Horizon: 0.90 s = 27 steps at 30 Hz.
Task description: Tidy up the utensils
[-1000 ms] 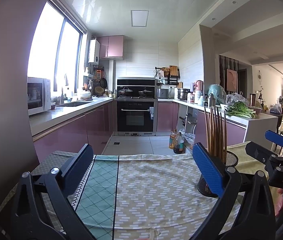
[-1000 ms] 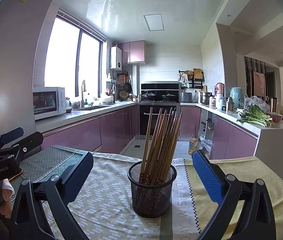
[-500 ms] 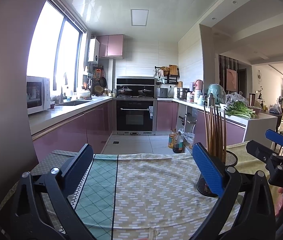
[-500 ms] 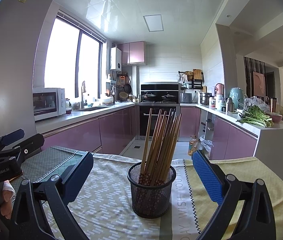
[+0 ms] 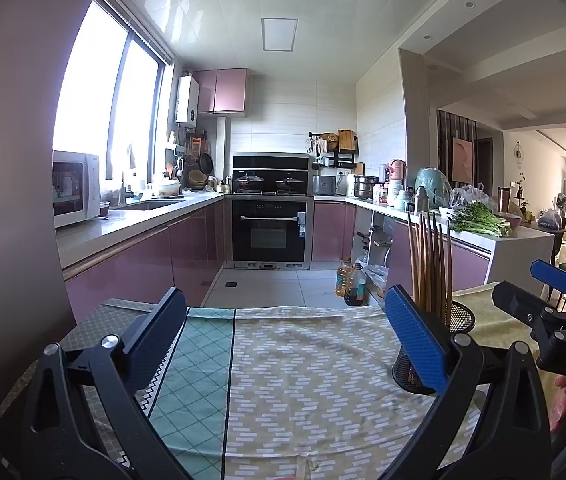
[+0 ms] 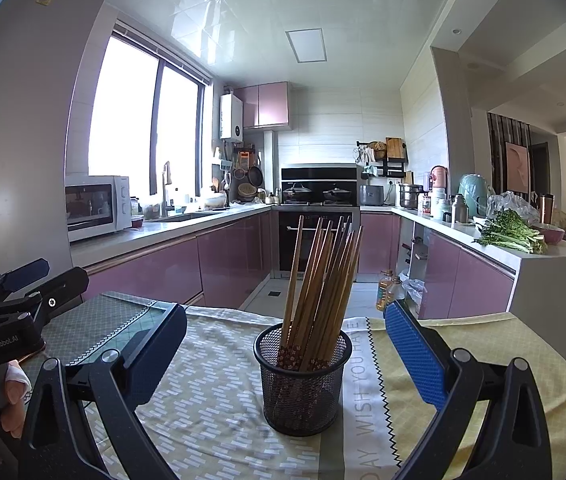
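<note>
Your left gripper (image 5: 283, 340) hovers level over the tablecloth (image 5: 303, 380), jaws spread wide, nothing btwn them. Your right gripper (image 6: 283, 344) sits level too, jaws spread, framing the mesh holder (image 6: 302, 384) w/o touching it. Holder stands upright mid-table; wooden chopsticks (image 6: 323, 280) inside, bundled, leaning slightly right.

This is a home kitchen. It has pink cabinets (image 6: 219, 264), a built-in oven (image 5: 269, 230), a microwave (image 6: 97, 206) and a sink (image 5: 147, 204) under the window (image 6: 143, 120)
</note>
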Motion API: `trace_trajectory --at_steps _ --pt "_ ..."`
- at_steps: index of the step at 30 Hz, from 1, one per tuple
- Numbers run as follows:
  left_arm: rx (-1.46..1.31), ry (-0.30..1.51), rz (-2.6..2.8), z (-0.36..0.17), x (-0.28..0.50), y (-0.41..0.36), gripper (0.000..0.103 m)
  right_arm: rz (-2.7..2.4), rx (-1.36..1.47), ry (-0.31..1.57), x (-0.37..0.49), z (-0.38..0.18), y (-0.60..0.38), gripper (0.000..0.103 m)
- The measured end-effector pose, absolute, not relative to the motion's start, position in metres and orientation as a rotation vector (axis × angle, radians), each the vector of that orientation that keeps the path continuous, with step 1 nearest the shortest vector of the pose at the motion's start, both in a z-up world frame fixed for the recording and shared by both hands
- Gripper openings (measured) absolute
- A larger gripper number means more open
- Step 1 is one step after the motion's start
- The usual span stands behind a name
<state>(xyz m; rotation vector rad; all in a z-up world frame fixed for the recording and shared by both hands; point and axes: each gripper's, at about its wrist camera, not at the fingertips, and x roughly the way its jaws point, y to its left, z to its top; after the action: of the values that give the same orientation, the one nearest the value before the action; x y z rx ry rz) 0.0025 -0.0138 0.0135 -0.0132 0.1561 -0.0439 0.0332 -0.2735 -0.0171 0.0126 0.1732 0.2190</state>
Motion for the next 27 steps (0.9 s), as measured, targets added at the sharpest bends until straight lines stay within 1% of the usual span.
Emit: trace_trajectory --at_steps 27 --pt "-0.014 0.157 -0.045 0.0145 0.0028 -0.0157 0.098 0.217 0.018 0.176 0.0351 -0.0165 -0.2714 0.096"
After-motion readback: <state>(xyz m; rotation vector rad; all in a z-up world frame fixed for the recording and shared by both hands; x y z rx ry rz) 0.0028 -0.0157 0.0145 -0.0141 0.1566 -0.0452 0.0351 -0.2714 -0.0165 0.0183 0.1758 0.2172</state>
